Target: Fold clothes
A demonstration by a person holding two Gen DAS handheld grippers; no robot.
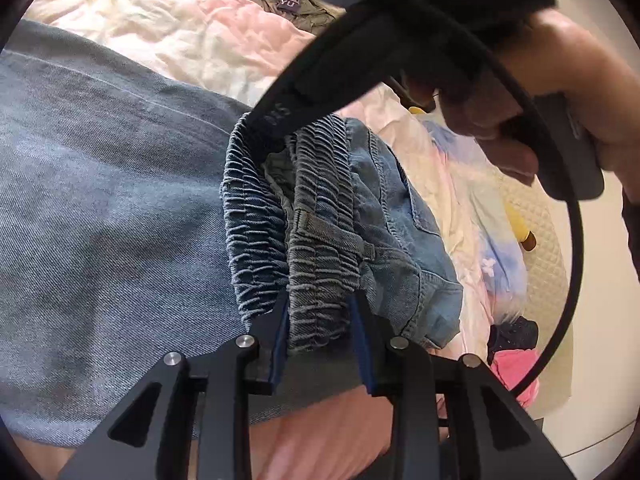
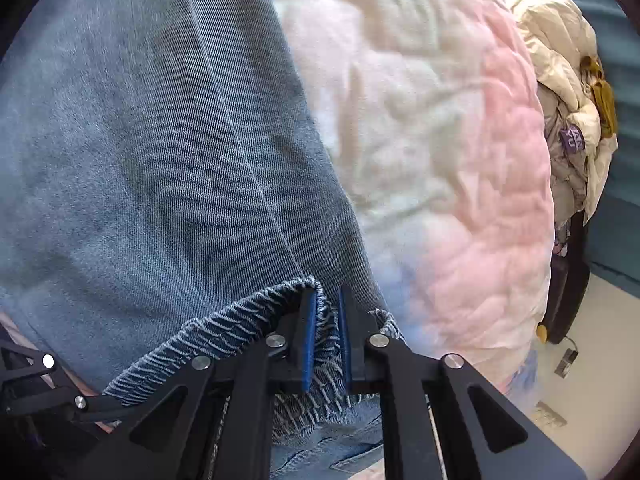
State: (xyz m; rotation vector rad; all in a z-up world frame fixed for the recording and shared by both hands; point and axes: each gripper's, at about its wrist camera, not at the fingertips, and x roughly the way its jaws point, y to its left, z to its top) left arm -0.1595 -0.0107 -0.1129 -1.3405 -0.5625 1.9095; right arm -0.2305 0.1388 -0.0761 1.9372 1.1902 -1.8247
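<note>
Blue denim jeans (image 1: pixel 100 200) lying spread over pink-and-white quilt (image 1: pixel 180 32), faded legs stretching flat across it. Elastic gathered waistband (image 1: pixel 320 220) bunching in 2 ruched folds, lifting off quilt; belt loop and stitched pocket showing beside folds, toward quilt's edge.

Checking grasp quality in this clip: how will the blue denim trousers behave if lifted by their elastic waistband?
The blue denim trousers will probably drape floppily; the cloth already lies in soft folds. The gathered elastic waistband may stretch between the left gripper and right gripper. Its ribbed gathers likely resist slipping.
</note>
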